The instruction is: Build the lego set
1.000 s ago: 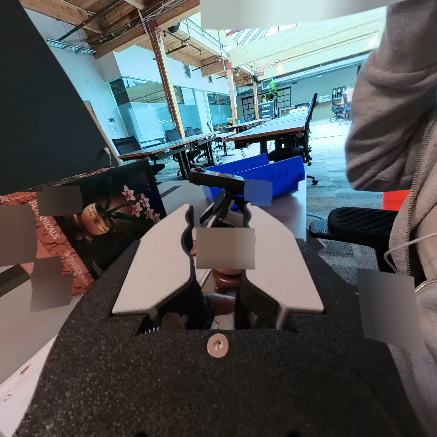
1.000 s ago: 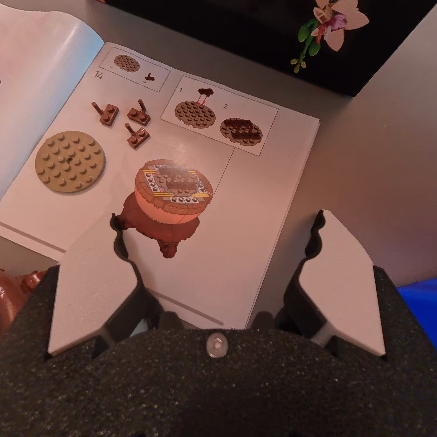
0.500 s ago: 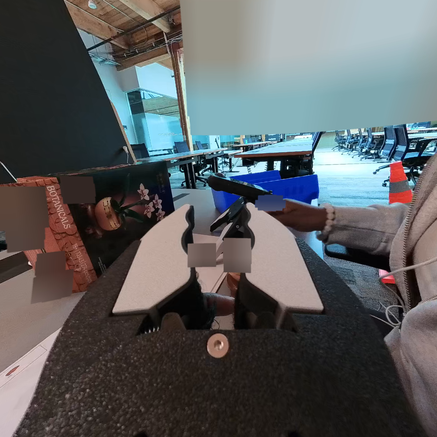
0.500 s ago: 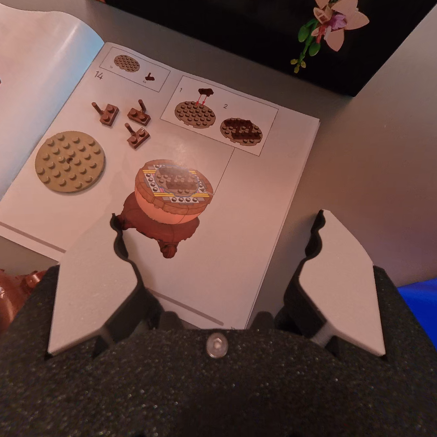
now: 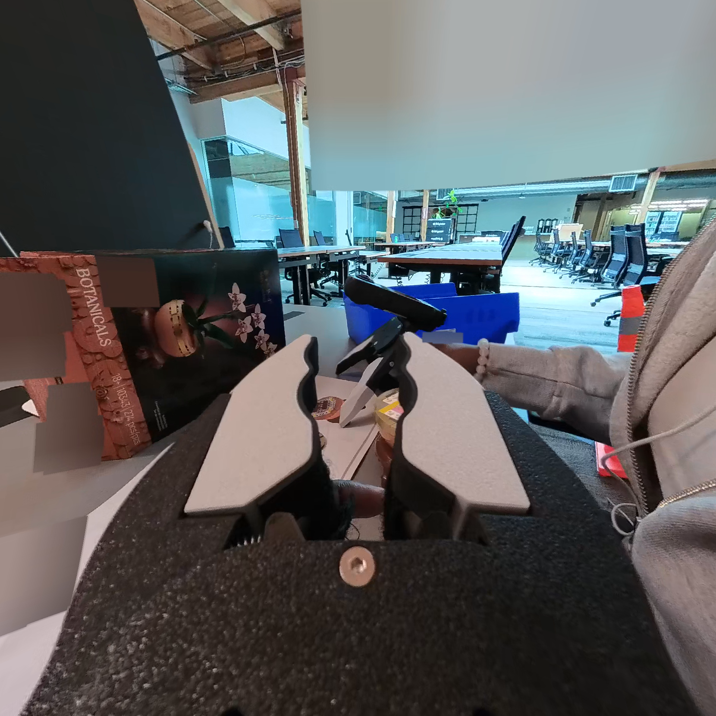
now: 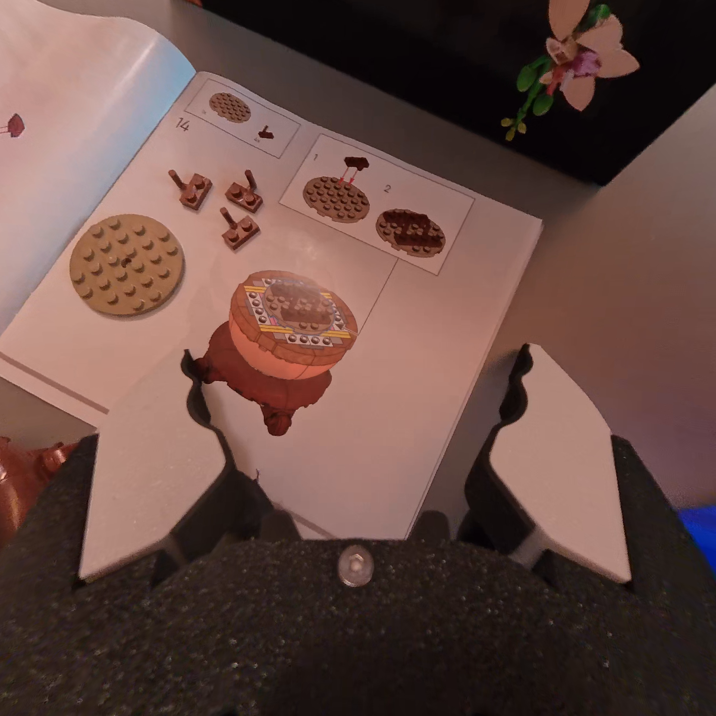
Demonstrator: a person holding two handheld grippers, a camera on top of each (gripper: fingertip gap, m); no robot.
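Left wrist view, left gripper (image 5: 356, 377): its pale fingers stood a narrow gap apart with nothing visibly caught between them; a fingertip showed low in the gap.
Left wrist view, right gripper (image 5: 350, 395): seen farther off, pointed down at the booklet (image 5: 348, 438), held by a grey-sleeved arm (image 5: 550, 372).
Left wrist view, partial model (image 5: 387, 418): a brown base with yellow and pink top sat just beyond the right finger, possibly touching it; the finger hid most of it.
Left wrist view, surroundings: the set's box (image 5: 174, 348) stood upright at left, a blue bin (image 5: 465, 314) behind.
Right wrist view, right gripper (image 6: 354, 387): fingers spread wide, empty, above the open instruction booklet (image 6: 387, 387).
Right wrist view, loose parts: a tan round studded plate (image 6: 127, 264) lay on the page, three small brown clip plates (image 6: 221, 205) just beside it.
Right wrist view, model: only a brown edge (image 6: 23, 480) showed at lower left.
Right wrist view, table (image 6: 620, 290): grey, with the box's flower picture (image 6: 573, 69) at top right.
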